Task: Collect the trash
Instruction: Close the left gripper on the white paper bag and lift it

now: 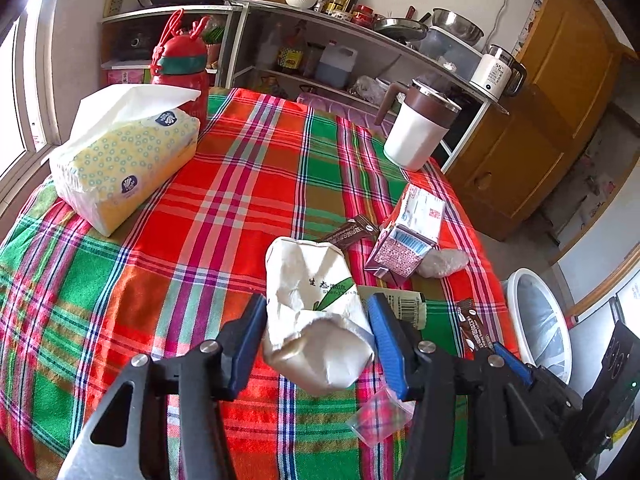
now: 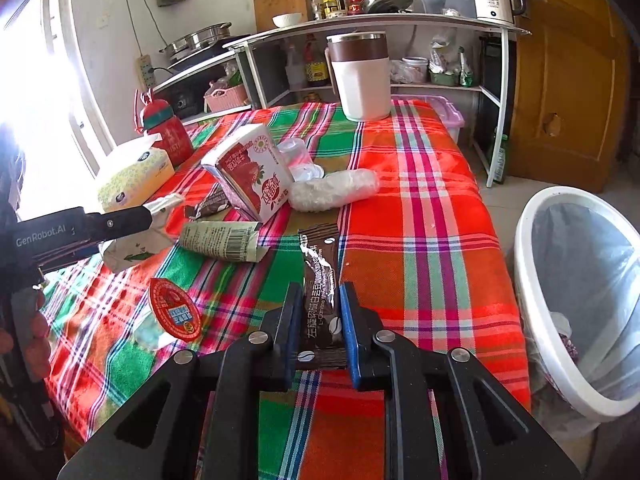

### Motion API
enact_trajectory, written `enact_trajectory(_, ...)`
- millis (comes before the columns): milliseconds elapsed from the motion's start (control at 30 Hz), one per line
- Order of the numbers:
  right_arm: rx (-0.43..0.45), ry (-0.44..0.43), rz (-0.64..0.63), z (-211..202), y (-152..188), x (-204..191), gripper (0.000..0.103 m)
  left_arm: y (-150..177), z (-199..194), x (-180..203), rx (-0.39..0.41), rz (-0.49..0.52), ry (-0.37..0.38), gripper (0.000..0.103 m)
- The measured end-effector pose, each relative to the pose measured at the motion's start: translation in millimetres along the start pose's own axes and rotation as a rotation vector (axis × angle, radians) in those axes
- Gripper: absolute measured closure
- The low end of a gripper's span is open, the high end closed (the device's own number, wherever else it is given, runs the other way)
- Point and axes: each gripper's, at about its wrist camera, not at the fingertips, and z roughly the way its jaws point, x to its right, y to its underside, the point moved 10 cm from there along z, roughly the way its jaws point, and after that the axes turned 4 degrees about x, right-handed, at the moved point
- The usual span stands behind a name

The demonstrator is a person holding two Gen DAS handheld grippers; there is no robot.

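My left gripper (image 1: 317, 312) is shut on a crumpled white paper cup (image 1: 316, 312) and holds it over the plaid tablecloth (image 1: 240, 184). My right gripper (image 2: 319, 300) is shut on a brown coffee sachet (image 2: 320, 300) near the table's right edge. A strawberry milk carton (image 2: 250, 172), a clear plastic wrap (image 2: 334, 190), a flattened green carton (image 2: 224, 240), another brown sachet (image 2: 210, 202) and a red foil lid (image 2: 174, 308) lie on the table. The white trash bin (image 2: 576, 300) with a clear liner stands on the floor right of the table.
A tissue pack (image 1: 124, 156), a red bottle (image 1: 182, 64) and a white jug with a brown lid (image 1: 418, 128) stand at the table's far side. Kitchen shelves (image 2: 380, 24) and a wooden cabinet (image 2: 568, 72) lie beyond.
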Motion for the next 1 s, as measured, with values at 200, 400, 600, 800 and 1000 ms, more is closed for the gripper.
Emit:
enact_trajectory(200,0.008,0.001,0.004,-6,0,2,0.083,10,7,-2,-0.024,0.011,-0.026,0.049)
enact_trajectory(400,0.003,0.001,0.011,-5,1,4,0.083,15,19,-8,-0.058,0.007,-0.044,0.048)
enact_trajectory(600,-0.002,0.004,0.013,-4,1,5,0.083,16,26,-13,-0.065,-0.003,-0.071,0.046)
enact_trajectory(800,0.001,0.003,0.011,-4,2,5,0.083,16,27,-15,-0.066,-0.003,-0.068,0.053)
enact_trajectory(1000,0.020,-0.003,0.020,-11,-1,6,0.083,10,9,-12,-0.020,-0.001,-0.060,0.053)
